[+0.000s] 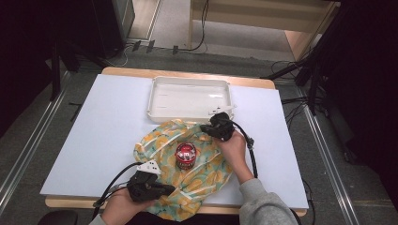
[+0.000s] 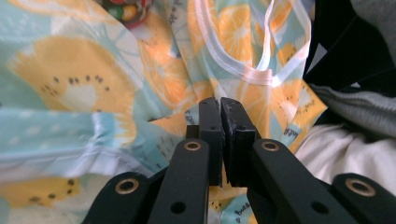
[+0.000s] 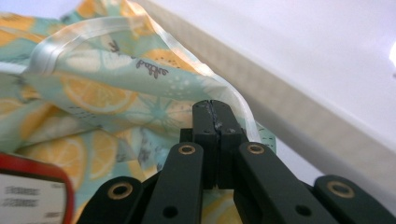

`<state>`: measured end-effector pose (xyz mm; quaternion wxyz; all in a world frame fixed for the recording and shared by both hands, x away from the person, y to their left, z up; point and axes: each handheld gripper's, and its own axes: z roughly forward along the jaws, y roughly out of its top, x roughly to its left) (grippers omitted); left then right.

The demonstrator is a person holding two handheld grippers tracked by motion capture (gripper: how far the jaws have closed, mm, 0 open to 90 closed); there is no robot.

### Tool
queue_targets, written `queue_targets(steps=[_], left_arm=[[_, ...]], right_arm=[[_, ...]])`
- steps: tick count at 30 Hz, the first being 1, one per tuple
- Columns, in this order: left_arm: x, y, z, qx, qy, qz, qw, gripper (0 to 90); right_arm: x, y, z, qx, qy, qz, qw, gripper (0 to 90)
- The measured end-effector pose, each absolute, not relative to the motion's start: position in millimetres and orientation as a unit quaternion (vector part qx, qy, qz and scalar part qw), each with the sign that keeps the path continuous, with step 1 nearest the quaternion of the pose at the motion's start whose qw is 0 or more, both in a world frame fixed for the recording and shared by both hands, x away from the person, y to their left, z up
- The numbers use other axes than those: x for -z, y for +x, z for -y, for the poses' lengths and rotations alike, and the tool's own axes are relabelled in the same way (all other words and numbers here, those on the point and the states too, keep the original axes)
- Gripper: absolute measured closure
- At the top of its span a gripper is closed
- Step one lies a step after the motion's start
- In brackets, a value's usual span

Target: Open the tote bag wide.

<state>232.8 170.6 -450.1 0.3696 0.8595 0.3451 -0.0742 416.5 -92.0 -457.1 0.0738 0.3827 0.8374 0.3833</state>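
A thin cloth [image 1: 206, 173] printed with orange slices lies spread on the white table, and a red can [image 1: 185, 155] stands upright on its middle. My left gripper [image 1: 170, 190] is at the cloth's near edge. Its jaws [image 2: 219, 103] are together but for a hairline gap, and folds of the cloth [image 2: 70, 84] run into the tips. My right gripper [image 1: 206, 127] is at the cloth's far right corner beside the tray [image 1: 187, 79]. Its jaws [image 3: 212, 105] are pressed shut where the white-hemmed cloth [image 3: 107, 88] rises to them. The can's rim [image 2: 123, 9] and label [image 3: 32, 196] also appear.
The white tray stands just beyond the cloth, its wall [image 3: 303, 116] close to my right gripper. A grey sleeve [image 2: 364, 107] lies right of my left gripper. Cables trail from both grippers. Bare white tabletop [image 1: 108, 122] stretches to the left.
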Motion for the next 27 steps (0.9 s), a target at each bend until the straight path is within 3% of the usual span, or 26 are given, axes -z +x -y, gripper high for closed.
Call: queue_targets(steps=[13, 27], left_arm=[[415.0, 248.8, -182.3, 0.031, 0.85, -0.346, 0.397, 87.1], [417.1, 276.2, -169.8, 0.028, 0.849, -0.357, 0.389, 87.6]], right_arm=[[418.5, 391.5, 96.4, -0.419, 0.347, -0.836, 0.077, 90.0], [422.8, 365.9, 93.5, -0.408, 0.325, -0.852, 0.052, 90.0]])
